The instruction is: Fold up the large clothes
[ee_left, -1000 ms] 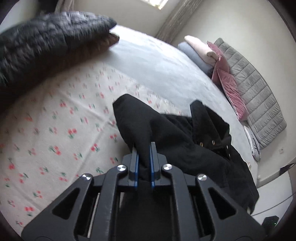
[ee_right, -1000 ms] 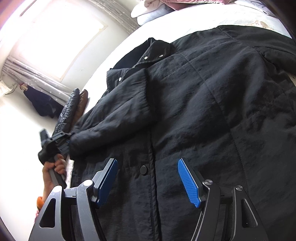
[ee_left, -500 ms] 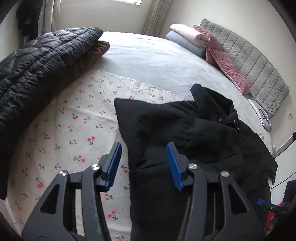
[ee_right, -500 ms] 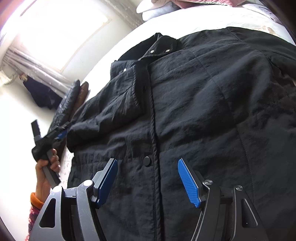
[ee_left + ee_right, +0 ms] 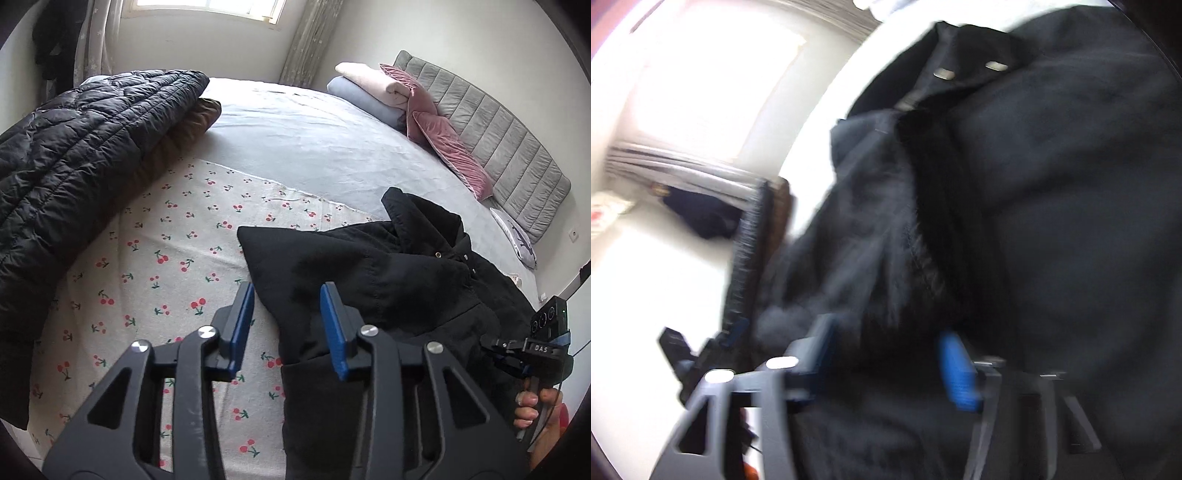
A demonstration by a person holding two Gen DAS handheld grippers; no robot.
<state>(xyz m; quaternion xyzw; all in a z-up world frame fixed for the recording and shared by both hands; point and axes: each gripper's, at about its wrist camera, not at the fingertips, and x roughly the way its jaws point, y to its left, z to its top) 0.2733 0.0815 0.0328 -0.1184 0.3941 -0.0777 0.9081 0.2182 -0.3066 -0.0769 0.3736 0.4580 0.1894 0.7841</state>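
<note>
The black jacket (image 5: 388,280) lies on the bed (image 5: 314,147), partly on the cherry-print sheet (image 5: 166,258), its collar toward the grey headboard (image 5: 498,140). A second ago we had its sleeve pinched in the left gripper (image 5: 286,325) and held up; now that sleeve lies folded across the jacket's front. We judge the first sleeve fold done, with the rest of the fold still to come.

The left gripper's fingers (image 5: 242,325) have let go. They stand a moderate gap apart with a fold of the jacket's edge between them, and they are closing again, though we cannot see the pads pressing on the cloth yet.

The right gripper (image 5: 886,369) has swept in over the jacket, and its view is smeared by the motion. Its blue fingers (image 5: 955,369) look apart in the blur with dark fabric between them, yet we judge them to have just snapped almost shut. We cannot tell whether they hold cloth.

A black quilted coat (image 5: 74,155) lies well apart, at the far side of the bed.
</note>
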